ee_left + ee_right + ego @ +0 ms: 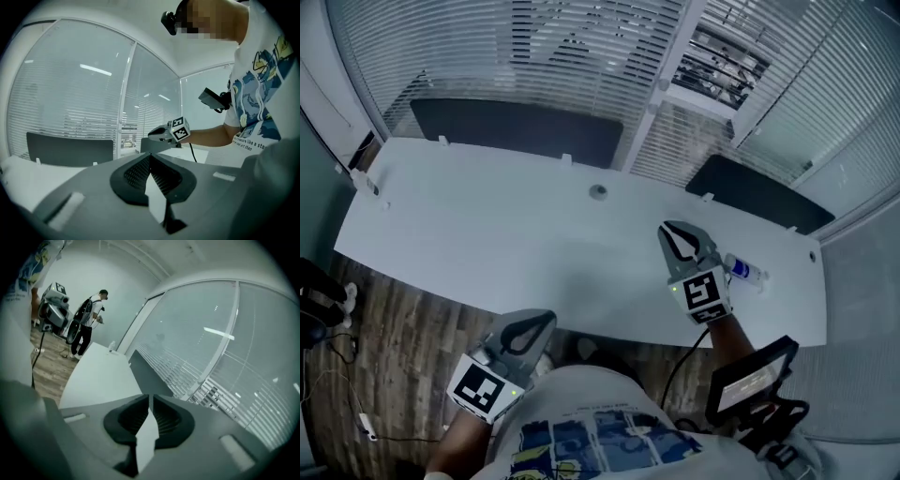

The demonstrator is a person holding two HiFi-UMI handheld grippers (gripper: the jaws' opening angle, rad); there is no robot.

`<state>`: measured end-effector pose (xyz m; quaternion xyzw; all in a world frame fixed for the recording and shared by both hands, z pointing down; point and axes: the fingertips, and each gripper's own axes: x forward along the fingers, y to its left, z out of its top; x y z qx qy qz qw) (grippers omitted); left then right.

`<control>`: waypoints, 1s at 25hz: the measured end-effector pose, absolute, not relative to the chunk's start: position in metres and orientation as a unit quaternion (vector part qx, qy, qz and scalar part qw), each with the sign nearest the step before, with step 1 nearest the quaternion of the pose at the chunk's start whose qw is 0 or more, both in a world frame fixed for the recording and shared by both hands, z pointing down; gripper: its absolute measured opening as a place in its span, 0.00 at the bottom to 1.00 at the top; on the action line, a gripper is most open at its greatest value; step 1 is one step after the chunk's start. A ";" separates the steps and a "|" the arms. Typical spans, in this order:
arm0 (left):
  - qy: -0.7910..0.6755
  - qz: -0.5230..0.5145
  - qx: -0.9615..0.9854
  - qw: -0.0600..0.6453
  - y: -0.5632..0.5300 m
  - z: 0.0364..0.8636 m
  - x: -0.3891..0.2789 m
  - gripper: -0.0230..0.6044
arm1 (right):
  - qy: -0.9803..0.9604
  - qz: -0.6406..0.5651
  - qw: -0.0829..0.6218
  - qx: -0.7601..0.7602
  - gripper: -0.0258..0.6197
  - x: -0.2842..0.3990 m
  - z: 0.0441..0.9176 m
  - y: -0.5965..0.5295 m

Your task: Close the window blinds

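Slatted window blinds [534,56] hang behind the long white desk [487,244]. In the narrow middle pane the blinds [717,56] stand with gaps between the slats, and the outside shows through. The blinds also fill the right gripper view [187,366] and the left gripper view [70,112]. My right gripper [666,228] hovers over the desk's right half, pointing at the window, its jaws together with nothing between them. My left gripper [544,320] is low at the desk's near edge, shut and empty. No cord or wand can be made out.
Two dark panels [516,131] [750,192] stand along the desk's far edge. A small bottle [745,272] lies on the desk beside my right gripper. A round grommet [598,191] sits mid-desk. In the right gripper view a person [91,322] stands far off on the wood floor.
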<state>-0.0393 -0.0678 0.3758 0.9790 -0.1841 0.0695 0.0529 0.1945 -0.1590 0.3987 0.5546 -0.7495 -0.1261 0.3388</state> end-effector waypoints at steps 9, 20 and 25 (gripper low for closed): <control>-0.278 0.070 0.956 0.065 -0.089 0.369 -0.033 0.05 | -0.712 -0.228 0.393 0.536 0.09 0.272 0.366 -0.307; -0.351 0.078 0.928 0.100 -0.087 0.383 -0.037 0.05 | -0.660 -0.328 0.449 0.505 0.15 0.314 0.340 -0.425; -0.375 0.080 0.919 0.095 -0.085 0.388 -0.037 0.05 | -0.607 -0.397 0.504 0.469 0.18 0.328 0.336 -0.461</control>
